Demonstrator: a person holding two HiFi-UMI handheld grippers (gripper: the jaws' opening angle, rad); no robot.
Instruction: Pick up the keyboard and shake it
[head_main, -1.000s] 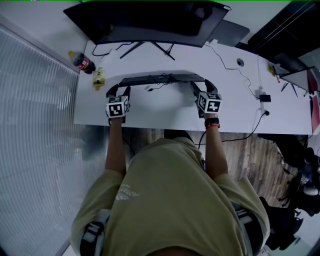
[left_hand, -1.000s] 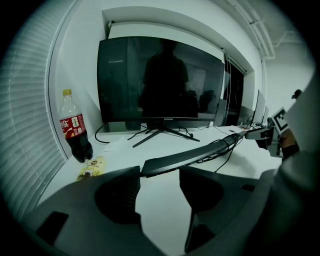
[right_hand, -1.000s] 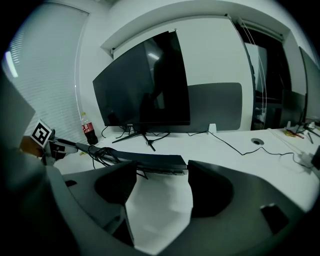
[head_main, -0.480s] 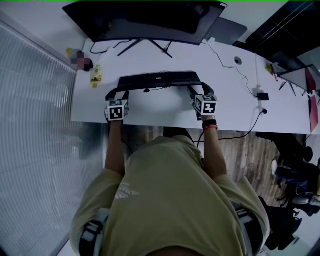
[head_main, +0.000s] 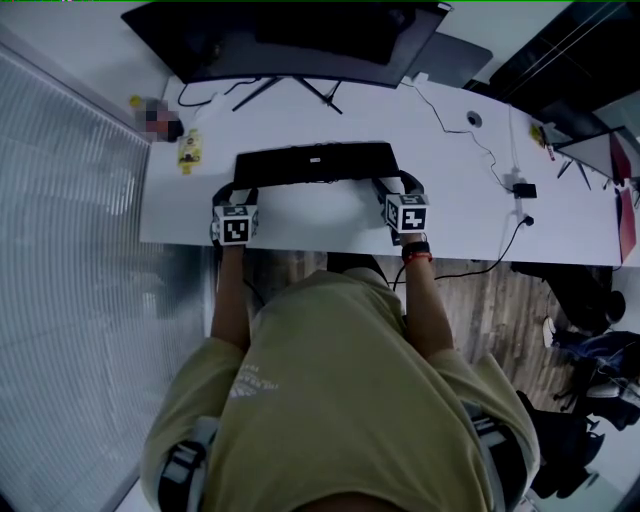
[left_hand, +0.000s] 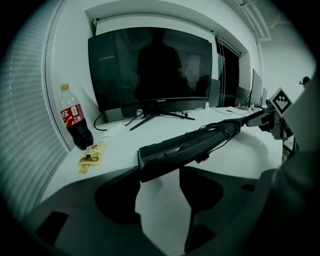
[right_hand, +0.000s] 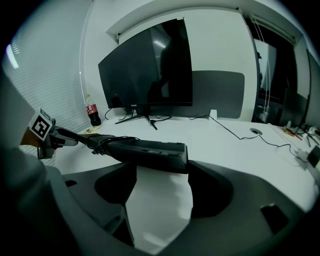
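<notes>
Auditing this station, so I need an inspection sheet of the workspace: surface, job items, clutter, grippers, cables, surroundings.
Surface: white desk, mostly bare in front of the monitor.
Job's things: black keyboard, held off the desk by its two ends.
Clutter: cola bottle and yellow packet at the desk's left edge.
Grippers: left gripper closed on the keyboard's left end; right gripper closed on its right end.
Cables: keyboard cable bundled beneath it; thin cable across the desk's right side.
Surroundings: blinds at left, wood floor below.
</notes>
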